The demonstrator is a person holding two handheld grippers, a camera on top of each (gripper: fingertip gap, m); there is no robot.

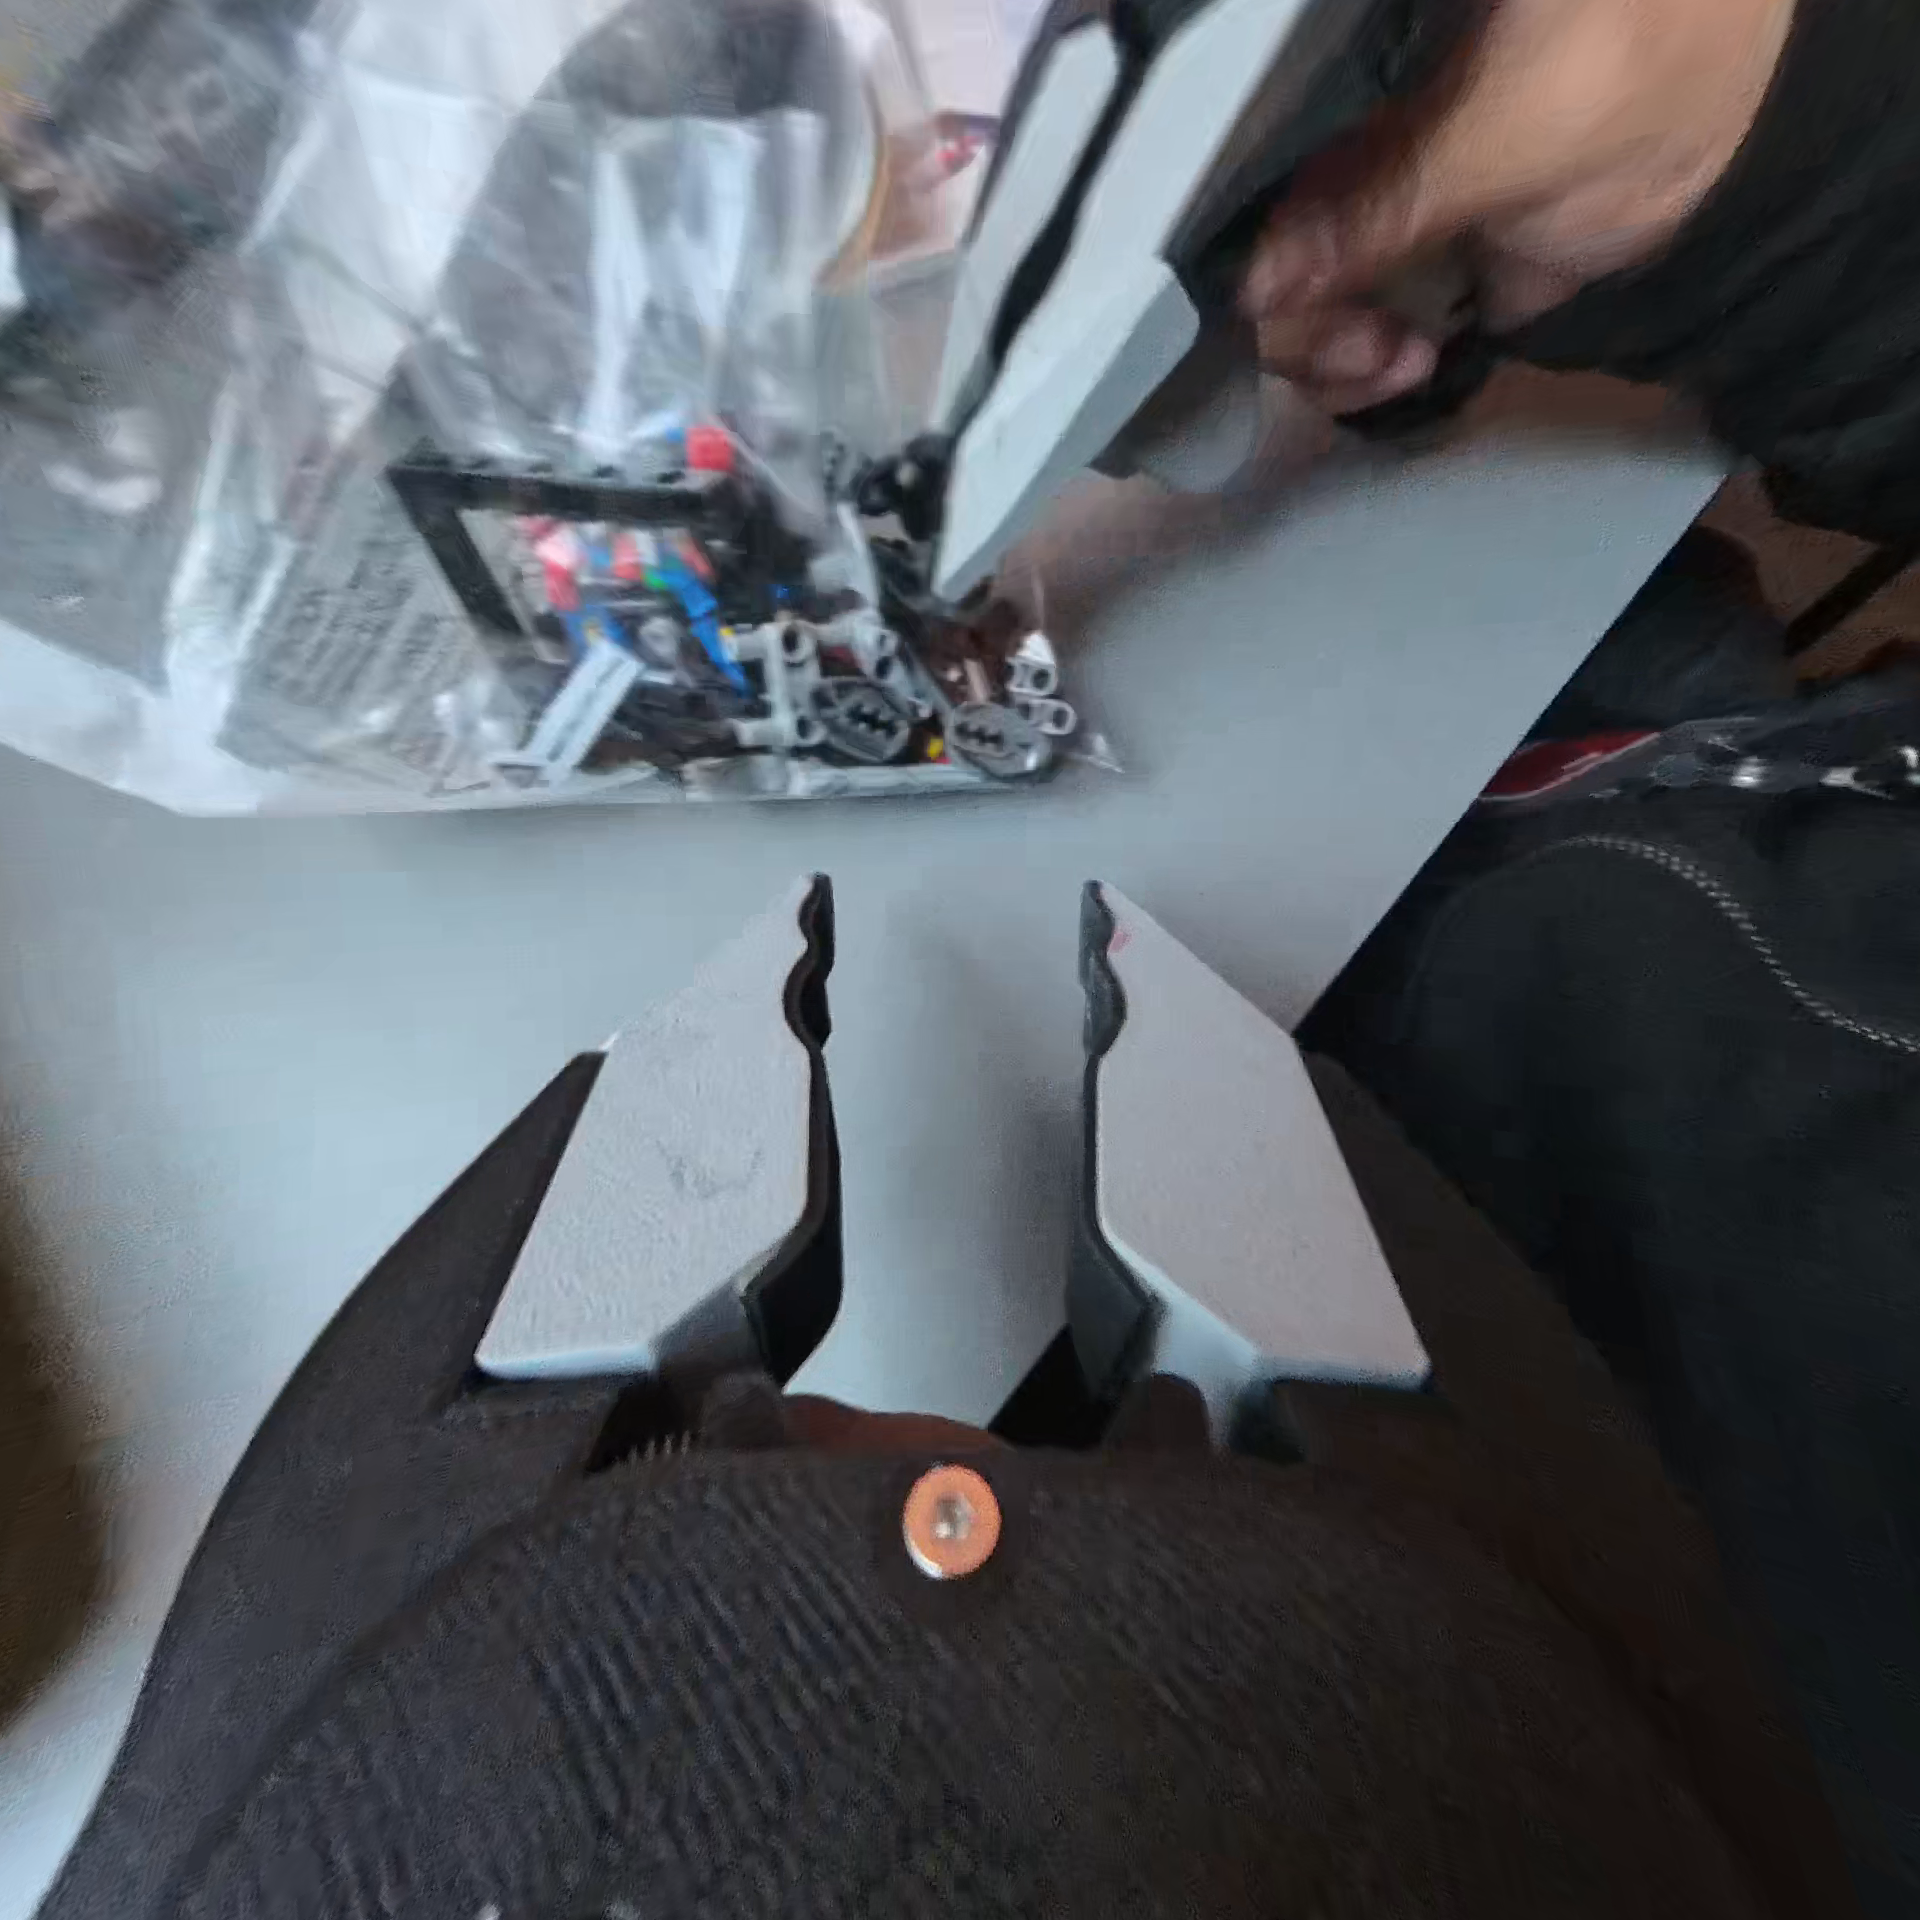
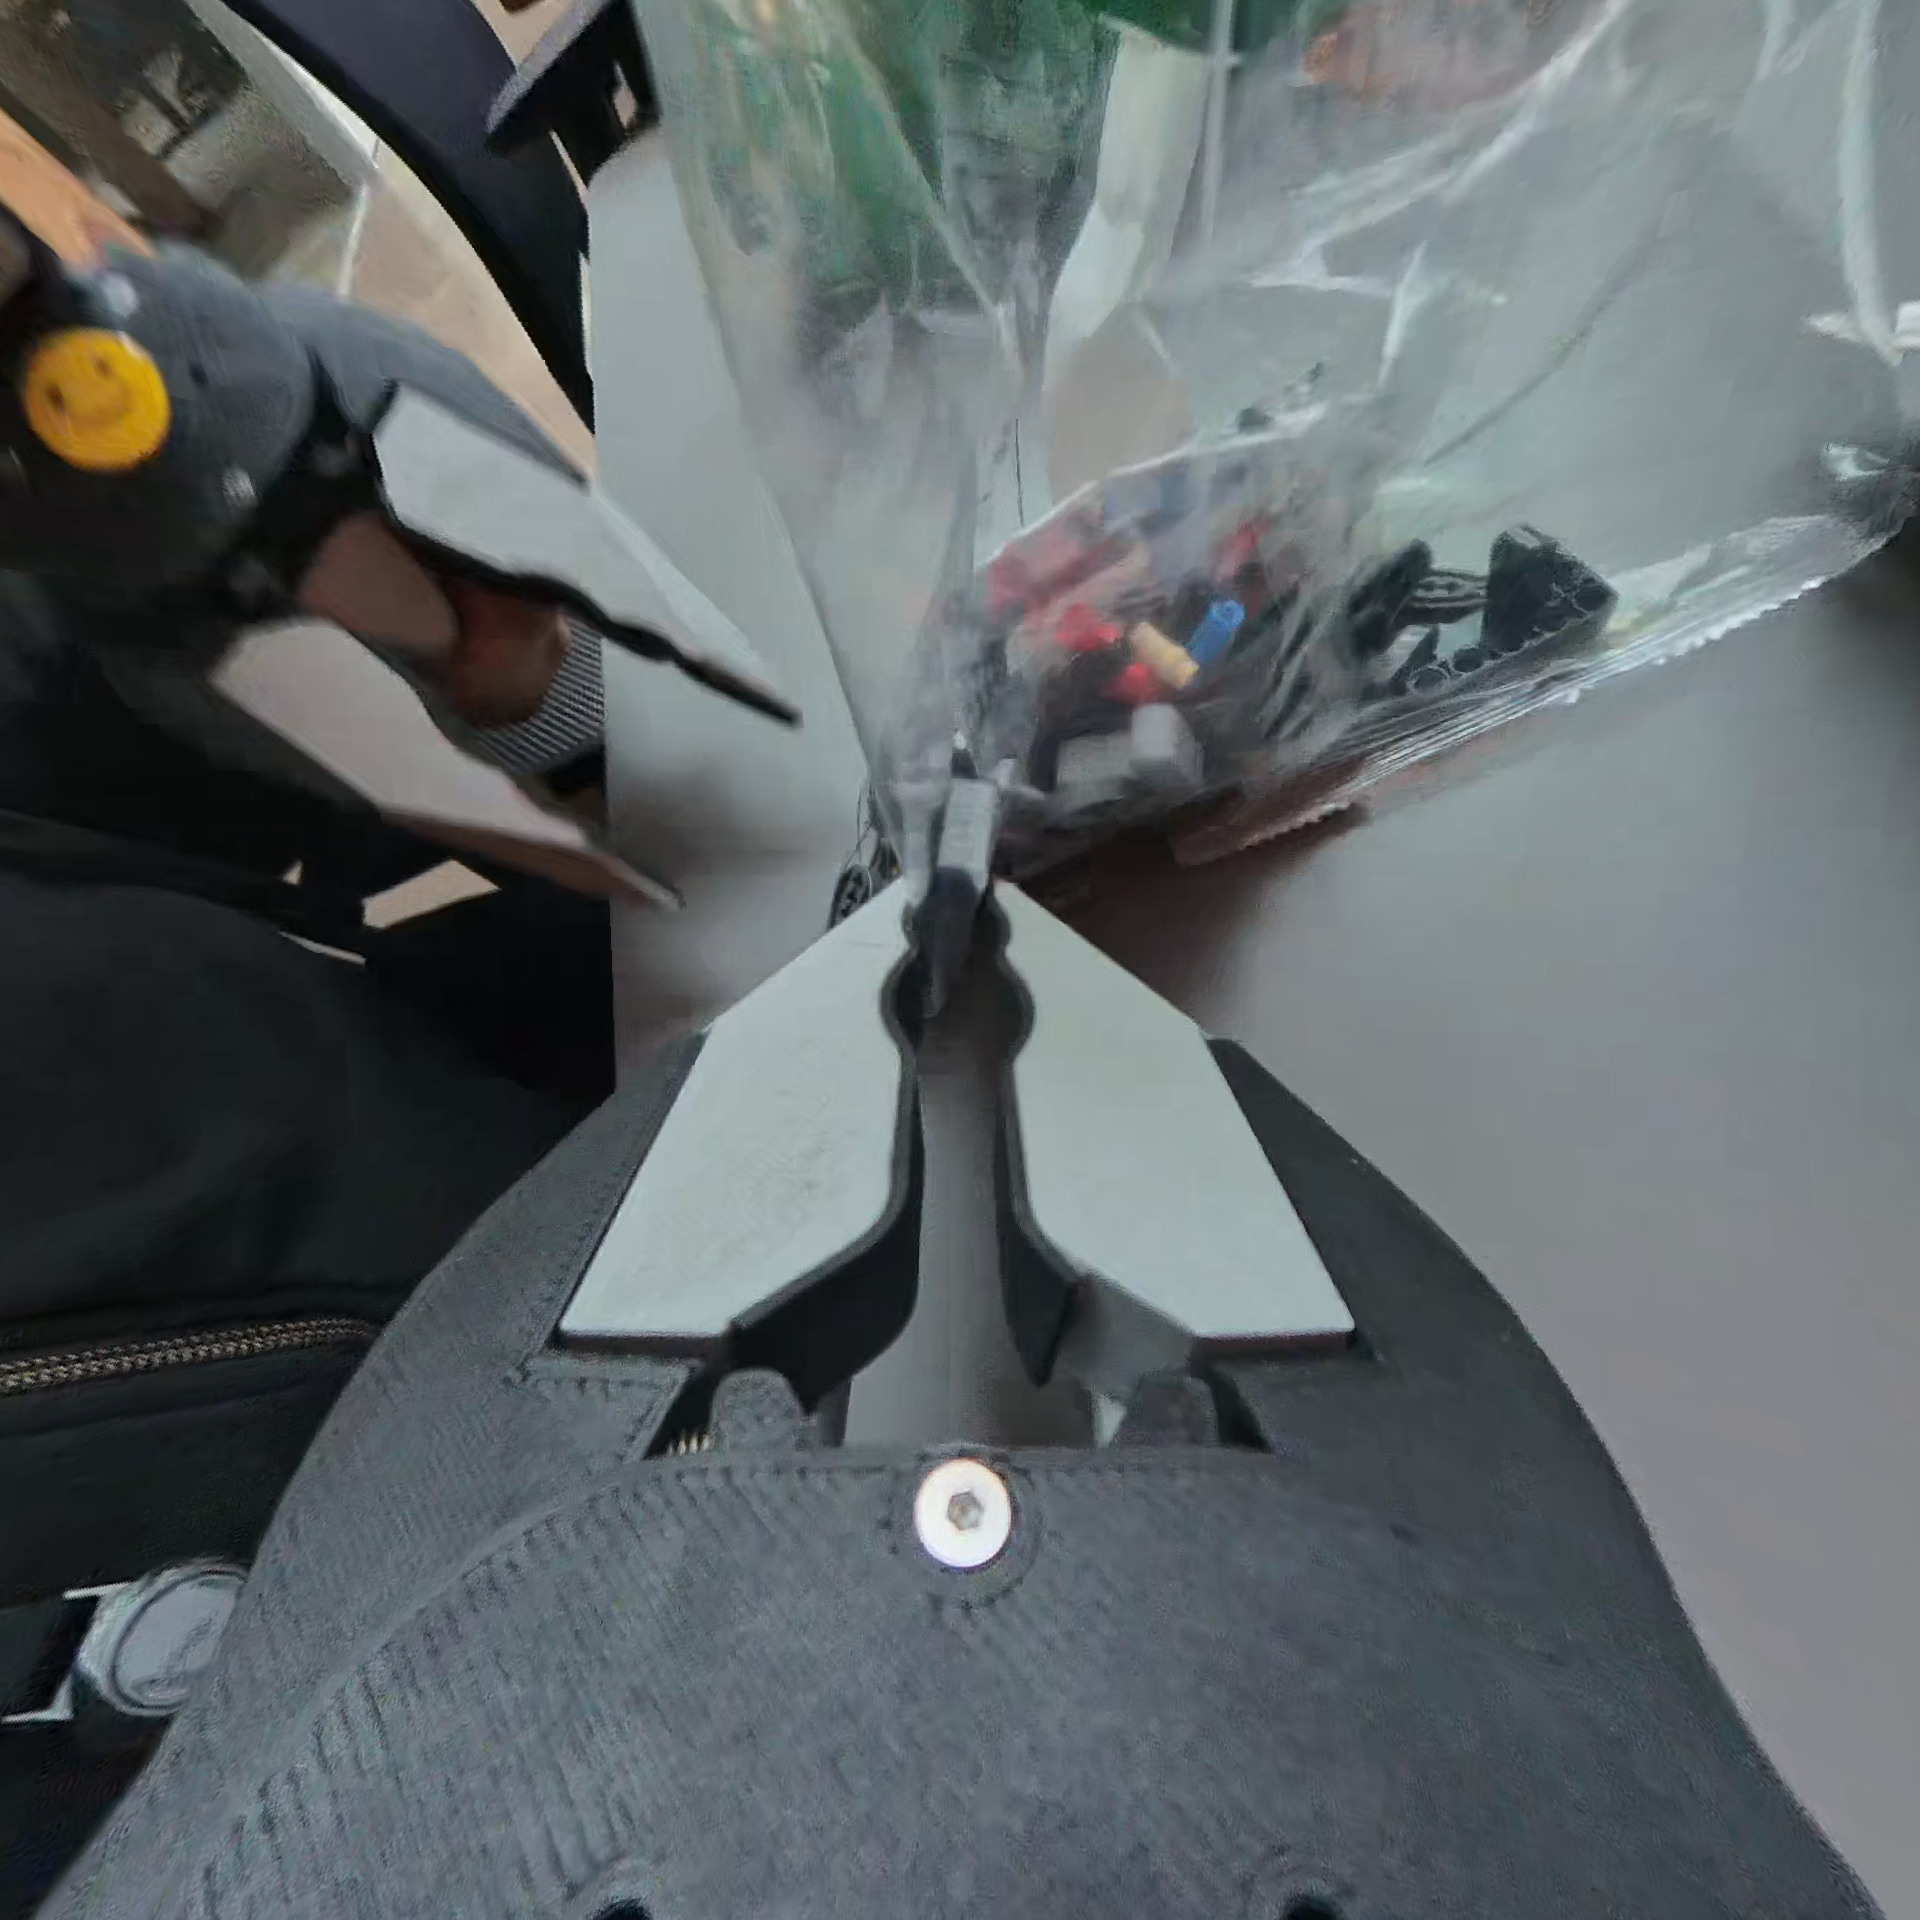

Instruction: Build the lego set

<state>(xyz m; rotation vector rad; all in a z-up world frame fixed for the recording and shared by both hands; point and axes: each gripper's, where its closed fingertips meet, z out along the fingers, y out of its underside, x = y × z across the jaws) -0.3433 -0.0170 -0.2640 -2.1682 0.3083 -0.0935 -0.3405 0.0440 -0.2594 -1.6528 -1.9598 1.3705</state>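
The right gripper [image 2: 951,883] pinches the clear bag [image 2: 1299,436] of Lego pieces [image 2: 1132,665], apparently to hold it steady on the table [image 1: 260,987]; nearer, the left gripper [image 1: 956,904] hovers agape, empty.

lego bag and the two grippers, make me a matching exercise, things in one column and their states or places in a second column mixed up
Things:
1. left gripper
2. right gripper
3. clear plastic bag
4. black frame piece

States or places:
A. lies inside the bag among the loose pieces
B. fingers apart, nothing between them, over the grey table
C. rests on the table, its edge pinched
D. fingers closed on the bag's edge

Pairs: 1-B, 2-D, 3-C, 4-A
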